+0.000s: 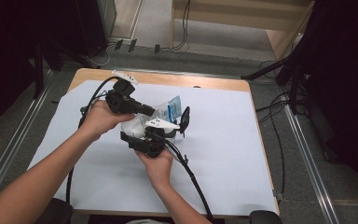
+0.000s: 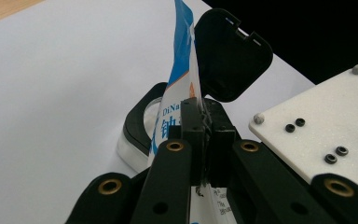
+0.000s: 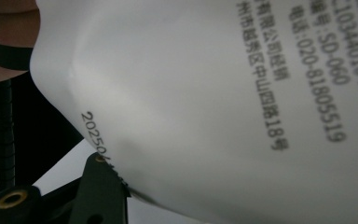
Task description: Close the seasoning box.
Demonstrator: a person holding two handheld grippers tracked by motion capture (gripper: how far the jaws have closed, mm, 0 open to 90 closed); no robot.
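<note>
Two grippers meet at frame centre over white sheet-covered table [image 1: 223,140]. Left gripper [image 2: 204,126] jaws closed tight on top edge of white-and-blue printed plastic pouch [image 2: 179,70], held above clear container with open black flip lid [image 2: 228,53]. Right gripper [image 1: 150,140] presses against pouch body; its jaw gap: cannot tell.

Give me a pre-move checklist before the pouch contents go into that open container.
1. Left gripper clamped on the white-and-blue plastic pouch: ok, jaws shut on its edge.
2. Right gripper gripping the pouch: cannot tell; the pouch lies against one jaw.
3. Black hinged lid of the clear container raised: ok.
4. Pouch above the container: ok in the left gripper view.
5. Pouch already torn open: cannot tell.
6. White table cover around the container clear: ok.
</note>
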